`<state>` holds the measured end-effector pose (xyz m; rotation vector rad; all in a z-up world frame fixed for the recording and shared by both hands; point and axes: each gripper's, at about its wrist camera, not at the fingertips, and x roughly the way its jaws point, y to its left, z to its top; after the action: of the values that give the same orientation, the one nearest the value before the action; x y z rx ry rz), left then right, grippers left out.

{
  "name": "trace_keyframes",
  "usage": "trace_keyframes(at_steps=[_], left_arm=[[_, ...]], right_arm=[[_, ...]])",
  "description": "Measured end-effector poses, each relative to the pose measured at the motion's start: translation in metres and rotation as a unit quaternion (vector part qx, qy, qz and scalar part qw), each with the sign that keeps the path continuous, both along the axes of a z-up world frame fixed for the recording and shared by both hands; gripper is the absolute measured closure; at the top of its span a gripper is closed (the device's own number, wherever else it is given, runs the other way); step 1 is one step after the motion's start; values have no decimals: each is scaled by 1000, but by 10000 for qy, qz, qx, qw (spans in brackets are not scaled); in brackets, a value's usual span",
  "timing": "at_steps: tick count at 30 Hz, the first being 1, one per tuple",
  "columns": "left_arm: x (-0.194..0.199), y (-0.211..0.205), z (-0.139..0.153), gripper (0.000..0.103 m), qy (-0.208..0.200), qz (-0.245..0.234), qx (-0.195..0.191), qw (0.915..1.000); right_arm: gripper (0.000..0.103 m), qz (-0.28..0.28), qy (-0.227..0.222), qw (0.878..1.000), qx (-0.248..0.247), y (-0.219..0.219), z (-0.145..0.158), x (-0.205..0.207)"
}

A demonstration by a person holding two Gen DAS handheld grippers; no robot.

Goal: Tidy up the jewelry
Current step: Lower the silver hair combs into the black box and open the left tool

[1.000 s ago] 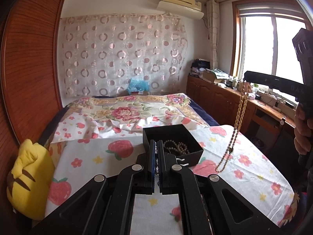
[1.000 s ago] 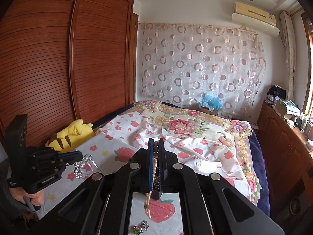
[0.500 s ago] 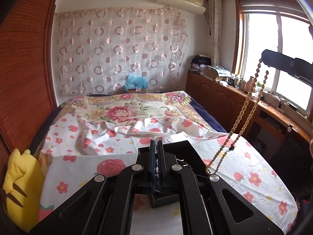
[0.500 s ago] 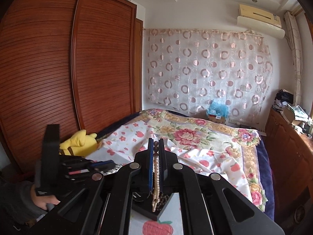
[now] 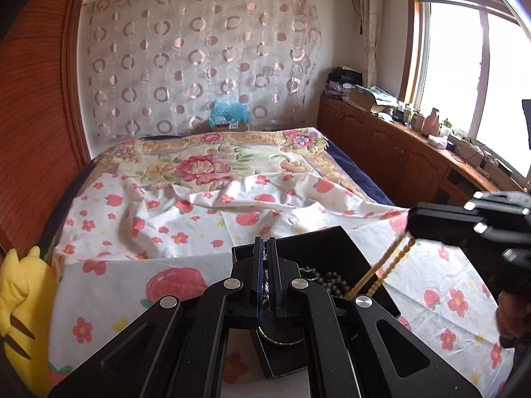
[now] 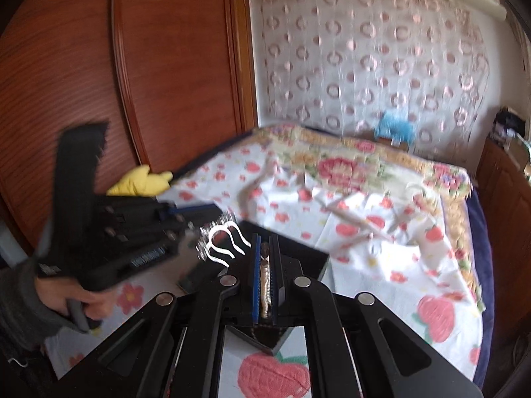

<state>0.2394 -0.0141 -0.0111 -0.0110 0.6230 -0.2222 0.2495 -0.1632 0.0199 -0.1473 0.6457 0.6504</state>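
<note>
Lowered toward black box: right gripper clamping bead strand, left gripper clamping sparkly piece. Risk: snagging on rim.

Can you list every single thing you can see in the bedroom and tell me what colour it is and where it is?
Square black jewelry box: one, black, on the bed's near end.
Tan beaded necklace: one, tan, hanging into the box.
Sparkly silver jewelry piece: one, silver, over the box's left edge.
Dark bead strand: one, dark, inside the box.
Strawberry-print sheet: one, white and red, covering the bed.
Yellow plush toy: one, yellow, left bedside.
Circle-pattern curtain: one, pink, far wall.
Wooden wardrobe: one, brown, left.
Left hand-held gripper: black, shut on the silver piece.
Right hand-held gripper: black, shut on the necklace.
</note>
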Motion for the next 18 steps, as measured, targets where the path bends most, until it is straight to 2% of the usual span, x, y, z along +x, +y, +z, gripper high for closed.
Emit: trace_keyframes(at_steps=[4,8,18], left_arm=[[5,-1,3,102,-26,-47,-50,10000],[11,-7,5,102,-52,-115,-57,9999],[24,-22,-23,101,443,-365,156,9982]], right_arm=[[94,-48,232,9997,-8,-2,-23,10],[90,-162,267,9995,19,-14,-32,12],[90,-335,275,9990,-55,-34,-40,3]])
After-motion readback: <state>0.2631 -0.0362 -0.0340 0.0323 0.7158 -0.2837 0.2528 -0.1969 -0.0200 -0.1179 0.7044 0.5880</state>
